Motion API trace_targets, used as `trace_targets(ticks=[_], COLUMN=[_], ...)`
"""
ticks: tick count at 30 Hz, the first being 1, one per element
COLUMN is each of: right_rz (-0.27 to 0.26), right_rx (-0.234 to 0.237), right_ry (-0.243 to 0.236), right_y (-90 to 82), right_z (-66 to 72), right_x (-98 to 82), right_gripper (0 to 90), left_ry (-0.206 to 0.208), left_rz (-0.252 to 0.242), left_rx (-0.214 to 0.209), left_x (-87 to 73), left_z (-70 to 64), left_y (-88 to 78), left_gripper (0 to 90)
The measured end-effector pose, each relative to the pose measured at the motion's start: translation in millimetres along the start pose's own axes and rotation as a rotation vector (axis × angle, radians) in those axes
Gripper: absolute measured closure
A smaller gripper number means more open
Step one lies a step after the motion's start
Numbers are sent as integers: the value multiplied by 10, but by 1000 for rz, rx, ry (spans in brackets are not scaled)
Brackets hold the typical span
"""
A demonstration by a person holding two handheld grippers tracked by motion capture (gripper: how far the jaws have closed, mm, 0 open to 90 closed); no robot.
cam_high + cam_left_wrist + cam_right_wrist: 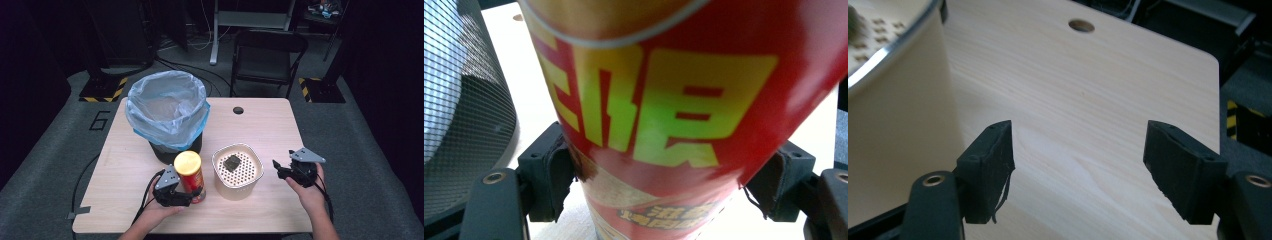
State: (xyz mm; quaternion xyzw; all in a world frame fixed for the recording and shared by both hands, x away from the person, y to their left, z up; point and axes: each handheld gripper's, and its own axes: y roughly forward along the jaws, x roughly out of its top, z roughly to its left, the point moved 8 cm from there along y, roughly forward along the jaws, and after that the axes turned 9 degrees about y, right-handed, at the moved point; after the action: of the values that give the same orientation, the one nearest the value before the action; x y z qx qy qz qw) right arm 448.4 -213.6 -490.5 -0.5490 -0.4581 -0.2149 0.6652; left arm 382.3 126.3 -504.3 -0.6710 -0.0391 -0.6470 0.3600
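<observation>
A red crisps can [190, 172] with a yellow lid stands upright near the table's front edge, just in front of the bin. My left gripper [192, 195] reaches it from the left and low down. In the left gripper view the can [664, 125] sits between both black pads [551, 175], which touch its sides. My right gripper [284, 162] is held over the table at the right with its jaws wide apart. Nothing lies between them in the right gripper view [1080, 155].
A black mesh bin [167, 107] lined with a blue bag stands at the back left of the wooden table [270, 130]. A cream container with a perforated lid [237, 172] sits between the grippers, a small dark object [232, 162] on top. A folding chair [267, 55] stands beyond the table.
</observation>
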Motion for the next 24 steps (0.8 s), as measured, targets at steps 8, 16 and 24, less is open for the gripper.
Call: trace_targets(ticks=[8, 16, 24], right_rz=[-5, 4, 5], right_rx=[-7, -21, -8], right_ry=[17, -1, 81], right_y=[-4, 13, 38], right_z=[-54, -61, -186], right_x=[1, -14, -87], right_gripper=[277, 276, 280], left_ry=[-25, -28, -24], left_rz=[14, 20, 15], left_rx=[3, 11, 5], left_x=[143, 387, 807], left_z=[17, 46, 22], left_y=[-179, -424, -702], left_gripper=[234, 235, 235])
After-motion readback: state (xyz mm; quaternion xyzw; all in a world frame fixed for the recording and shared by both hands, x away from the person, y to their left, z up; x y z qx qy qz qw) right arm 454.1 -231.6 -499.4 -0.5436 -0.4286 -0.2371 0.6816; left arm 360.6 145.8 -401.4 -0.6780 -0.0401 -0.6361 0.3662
